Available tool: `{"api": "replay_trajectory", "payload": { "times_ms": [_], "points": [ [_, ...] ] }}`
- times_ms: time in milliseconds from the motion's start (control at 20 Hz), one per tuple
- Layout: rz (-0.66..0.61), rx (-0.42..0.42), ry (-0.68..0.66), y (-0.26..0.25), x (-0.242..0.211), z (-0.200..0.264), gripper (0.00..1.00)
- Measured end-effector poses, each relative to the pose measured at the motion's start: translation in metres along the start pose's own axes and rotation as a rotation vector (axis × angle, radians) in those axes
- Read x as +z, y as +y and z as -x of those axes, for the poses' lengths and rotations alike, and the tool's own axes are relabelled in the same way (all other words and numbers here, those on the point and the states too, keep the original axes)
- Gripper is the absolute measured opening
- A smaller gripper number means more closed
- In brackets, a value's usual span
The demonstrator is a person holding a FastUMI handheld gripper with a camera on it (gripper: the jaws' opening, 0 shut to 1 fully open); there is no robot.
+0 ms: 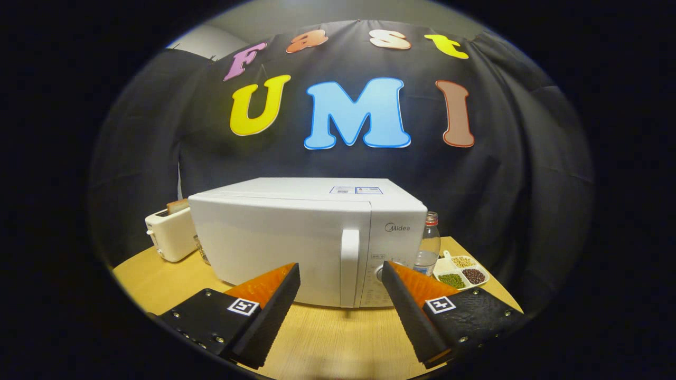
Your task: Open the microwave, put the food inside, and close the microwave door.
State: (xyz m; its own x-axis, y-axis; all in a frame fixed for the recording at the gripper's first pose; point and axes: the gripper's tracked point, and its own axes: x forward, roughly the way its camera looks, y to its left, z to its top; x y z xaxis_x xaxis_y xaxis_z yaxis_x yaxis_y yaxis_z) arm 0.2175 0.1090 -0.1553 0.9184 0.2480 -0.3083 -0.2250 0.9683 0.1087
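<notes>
A white microwave [296, 237] stands on the wooden table [327, 338] straight ahead of my fingers, its door closed. Its vertical white handle [349, 266] runs down the door's right edge, beside the control panel [393, 248]. My gripper [340, 269] is open, with nothing between the fingers. The handle lies just beyond the gap between the fingertips, a short way off. A divided white dish of beans and grains [461, 272] sits to the right of the microwave.
A white toaster [169, 232] with bread in its slot stands left of the microwave. A clear plastic bottle [429, 244] stands between the microwave and the dish. Bare wooden table lies under my fingers.
</notes>
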Motion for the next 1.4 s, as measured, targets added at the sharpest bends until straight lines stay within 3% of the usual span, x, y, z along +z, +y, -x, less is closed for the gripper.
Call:
{"api": "replay_trajectory", "payload": {
  "times_ms": [250,350,450,500,550,650,750,850,900,1150,1400],
  "points": [
    [-0.022,-0.012,0.065,-0.006,-0.016,-0.041,0.99],
    [-0.025,-0.011,0.079,-0.004,-0.019,-0.051,0.93],
    [-0.023,-0.015,0.09,-0.002,-0.022,-0.056,0.81],
    [-0.021,-0.018,0.086,-0.001,-0.021,-0.058,0.6],
    [-0.022,-0.013,0.087,0.001,-0.02,-0.059,0.53],
    [-0.012,-0.04,0.101,-0.006,-0.019,-0.058,0.5],
    [-0.028,-0.033,0.109,-0.008,-0.022,-0.061,0.28],
    [-0.024,-0.038,0.114,-0.007,-0.018,-0.056,0.2],
    [-0.014,-0.035,0.116,-0.009,-0.022,-0.06,0.1],
    [-0.033,-0.022,0.155,-0.004,-0.023,-0.053,0.05],
    [0.011,-0.009,0.14,0.015,-0.037,-0.002,0.05]
  ]
}}
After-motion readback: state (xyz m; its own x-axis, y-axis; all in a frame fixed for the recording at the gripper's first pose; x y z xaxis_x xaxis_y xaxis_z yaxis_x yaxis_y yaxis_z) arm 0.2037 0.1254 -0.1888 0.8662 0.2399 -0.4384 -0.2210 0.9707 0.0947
